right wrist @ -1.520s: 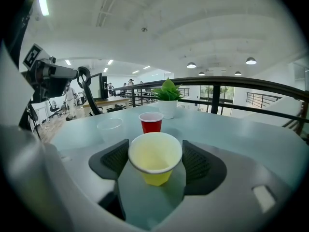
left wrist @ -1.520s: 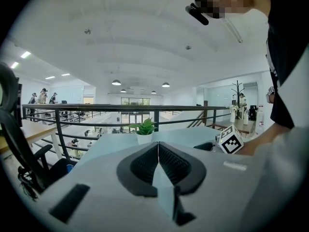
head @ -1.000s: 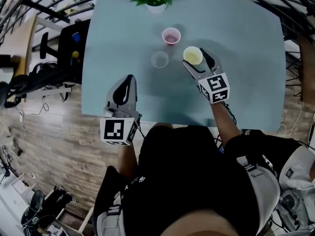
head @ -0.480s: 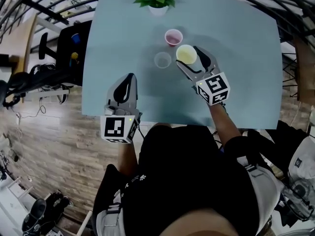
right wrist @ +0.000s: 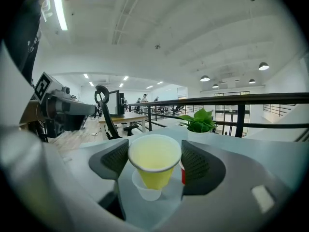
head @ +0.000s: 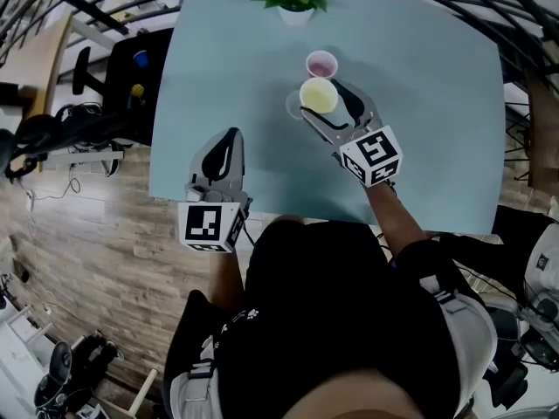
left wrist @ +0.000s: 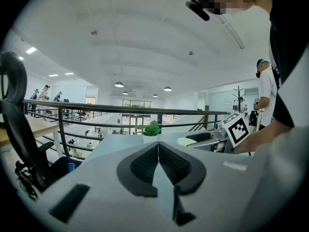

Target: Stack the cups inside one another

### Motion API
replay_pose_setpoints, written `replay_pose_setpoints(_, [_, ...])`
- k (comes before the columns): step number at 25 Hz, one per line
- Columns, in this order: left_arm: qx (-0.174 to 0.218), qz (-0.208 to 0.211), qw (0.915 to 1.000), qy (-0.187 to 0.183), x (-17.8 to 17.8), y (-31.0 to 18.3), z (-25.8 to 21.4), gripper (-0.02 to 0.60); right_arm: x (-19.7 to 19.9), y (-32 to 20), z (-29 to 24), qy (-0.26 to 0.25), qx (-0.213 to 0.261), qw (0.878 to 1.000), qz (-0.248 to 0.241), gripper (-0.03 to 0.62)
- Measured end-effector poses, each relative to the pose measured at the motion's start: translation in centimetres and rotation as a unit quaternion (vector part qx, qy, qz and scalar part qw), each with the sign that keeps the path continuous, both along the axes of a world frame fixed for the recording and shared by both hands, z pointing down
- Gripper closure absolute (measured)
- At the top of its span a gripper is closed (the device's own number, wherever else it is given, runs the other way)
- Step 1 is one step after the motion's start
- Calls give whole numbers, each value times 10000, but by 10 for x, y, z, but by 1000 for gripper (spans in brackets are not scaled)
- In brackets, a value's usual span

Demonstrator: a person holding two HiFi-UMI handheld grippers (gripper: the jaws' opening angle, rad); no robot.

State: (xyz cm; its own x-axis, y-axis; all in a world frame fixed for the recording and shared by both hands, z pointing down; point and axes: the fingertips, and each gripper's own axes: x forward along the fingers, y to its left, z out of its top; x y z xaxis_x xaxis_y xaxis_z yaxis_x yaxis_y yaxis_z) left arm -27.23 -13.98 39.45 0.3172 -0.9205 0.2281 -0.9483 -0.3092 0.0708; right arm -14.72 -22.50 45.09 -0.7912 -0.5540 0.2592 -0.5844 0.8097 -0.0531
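Cup [right wrist: 154, 157], yellow, tapered | clamped in right gripper [right wrist: 155, 166]; left gripper [left wrist: 158, 159] closed, empty

Black shirt [head: 349, 304]; left tongs [head: 230, 138], right tongs [head: 325, 103]: grey shells, black ribbed pads [left wrist: 145, 163], black-white marker cubes [head: 210, 227].

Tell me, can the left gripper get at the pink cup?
Probably: bare table lies between the left gripper and the pink cup. The left jaws are shut, though, and the right gripper holding the yellow cup crowds its near side.

no readable text or numbers; only square markers [head: 210, 228] on the left tool [head: 231, 136] and right tool [head: 318, 98].
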Motion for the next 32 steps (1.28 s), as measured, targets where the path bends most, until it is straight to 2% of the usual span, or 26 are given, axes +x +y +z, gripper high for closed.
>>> replay_pose_setpoints(14, [-72, -245, 9996, -97, -22, 0, 5, 588, -26, -1, 28, 76, -258, 9994, -218, 249])
replay_pose_setpoints(32, [-159, -376, 9991, -122, -33, 3, 12, 588, -32, 3, 73, 568, -488, 9966, -344, 249])
